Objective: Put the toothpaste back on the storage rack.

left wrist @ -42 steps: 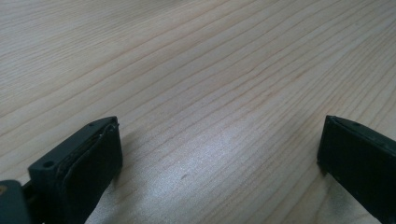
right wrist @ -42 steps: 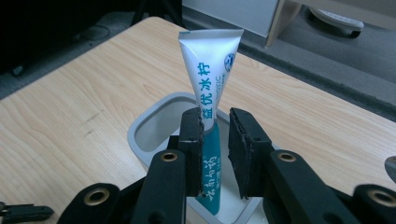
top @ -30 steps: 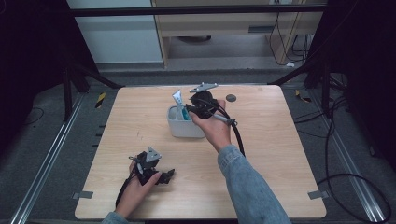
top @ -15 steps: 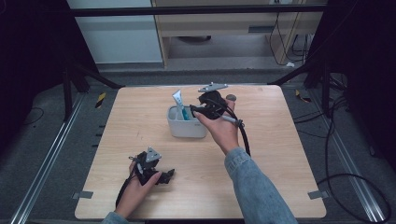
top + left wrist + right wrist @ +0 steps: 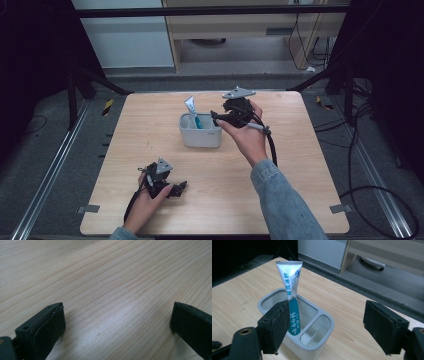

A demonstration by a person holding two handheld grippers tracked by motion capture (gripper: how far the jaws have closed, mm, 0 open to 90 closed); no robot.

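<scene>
Right gripper [image 5: 325, 327] held just beside grey two-compartment holder [image 5: 200, 137], jaws wide apart, nothing between them. Toothpaste tube [image 5: 290, 295] standing in larger compartment, crimped end up, leaning against holder wall; smaller compartment empty. Holder near table [image 5: 150, 125] centre, toward far edge. Left gripper [image 5: 172, 189] resting low on table near front edge, well apart from holder, jaws apart over bare wood.

Step judged: releasing tube and clearing away, or possibly reaching in. To do well: keep jaws wide, move clear of tube tip, avoid nudging holder; tube looks easily toppled.
</scene>
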